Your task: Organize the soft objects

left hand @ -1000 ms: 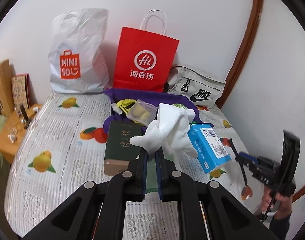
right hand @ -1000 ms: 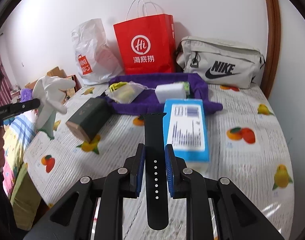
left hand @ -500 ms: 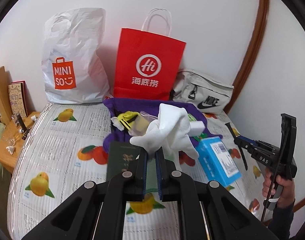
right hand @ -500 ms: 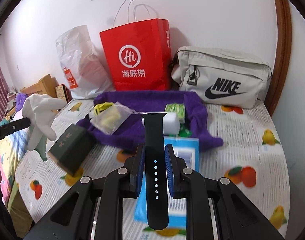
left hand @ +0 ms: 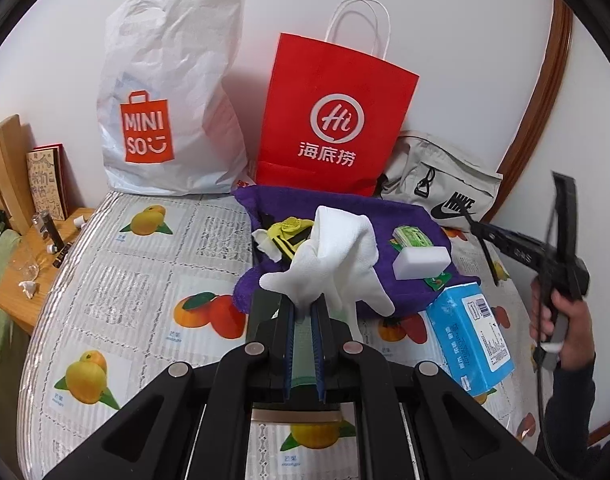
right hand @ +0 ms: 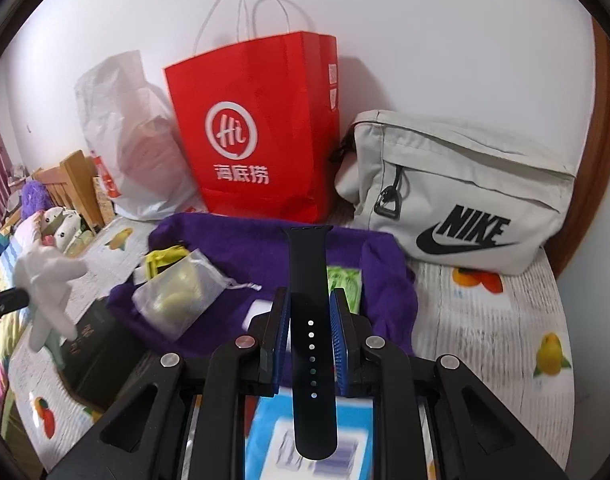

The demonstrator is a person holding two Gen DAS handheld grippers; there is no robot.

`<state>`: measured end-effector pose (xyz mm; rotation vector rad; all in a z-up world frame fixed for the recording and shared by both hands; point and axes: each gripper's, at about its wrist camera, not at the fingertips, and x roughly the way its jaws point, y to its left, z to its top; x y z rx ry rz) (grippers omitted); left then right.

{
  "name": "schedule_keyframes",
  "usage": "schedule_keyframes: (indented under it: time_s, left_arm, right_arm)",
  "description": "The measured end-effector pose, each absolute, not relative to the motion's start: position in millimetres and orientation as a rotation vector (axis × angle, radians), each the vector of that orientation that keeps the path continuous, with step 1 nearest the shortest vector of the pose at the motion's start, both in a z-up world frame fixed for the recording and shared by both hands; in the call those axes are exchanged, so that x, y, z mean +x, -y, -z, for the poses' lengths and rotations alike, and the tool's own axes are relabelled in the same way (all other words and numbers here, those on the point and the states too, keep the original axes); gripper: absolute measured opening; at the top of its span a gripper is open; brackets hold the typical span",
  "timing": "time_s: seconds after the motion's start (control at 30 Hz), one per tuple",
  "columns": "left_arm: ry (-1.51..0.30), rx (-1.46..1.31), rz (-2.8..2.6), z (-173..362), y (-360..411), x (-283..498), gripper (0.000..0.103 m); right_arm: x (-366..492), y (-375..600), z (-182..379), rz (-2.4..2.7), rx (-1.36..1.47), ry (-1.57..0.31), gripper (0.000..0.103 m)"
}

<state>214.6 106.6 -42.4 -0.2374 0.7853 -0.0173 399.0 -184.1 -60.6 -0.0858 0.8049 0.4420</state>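
Mid-carry over the bed point(left hand: 117, 280), our left gripper point(left hand: 304, 312) jaws clamp a white glove point(left hand: 337, 268) and right gripper point(right hand: 309, 332) jaws clamp a black strap point(right hand: 309, 280), both above the purple towel point(right hand: 241, 252); next, lower and release there.

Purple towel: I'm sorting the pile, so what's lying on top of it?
On the purple towel: a white sponge, green packet, yellow item, clear pouch. The held white glove hides part.

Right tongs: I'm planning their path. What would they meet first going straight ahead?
Probably the crumpled purple towel, beyond the black watch strap held by the right tongs; behind it stands the red paper bag. Depth is uncertain.
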Motion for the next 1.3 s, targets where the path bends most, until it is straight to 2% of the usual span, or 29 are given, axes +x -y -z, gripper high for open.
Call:
schedule_keyframes:
  time_s: [0.47,1.0,1.07,1.13,1.3]
  left_arm:
    - [-0.771,-0.073,0.161,53,-44,223,0.009]
    - [-0.806,-0.122,0.13,64,-60,246,0.009]
    - [-0.809,-0.141,0.11,64,-66,249,0.009]
    - [-0.808,-0.171,0.094,63,-73,252,0.009]
    - [-0.797,-0.21,0.06,57,-85,254,0.009]
  right_arm:
    - [454,159,103,-0.454,-0.155,-0.906,0.02]
    - [478,146,132,-0.486,-0.175,-1.014,0.021]
    - [476,148,128,-0.483,-0.176,-1.01,0.025]
    - [473,154,121,-0.468,-0.171,-0.993,0.044]
    - [451,173,96,-0.429,-0.163,-0.938,0.048]
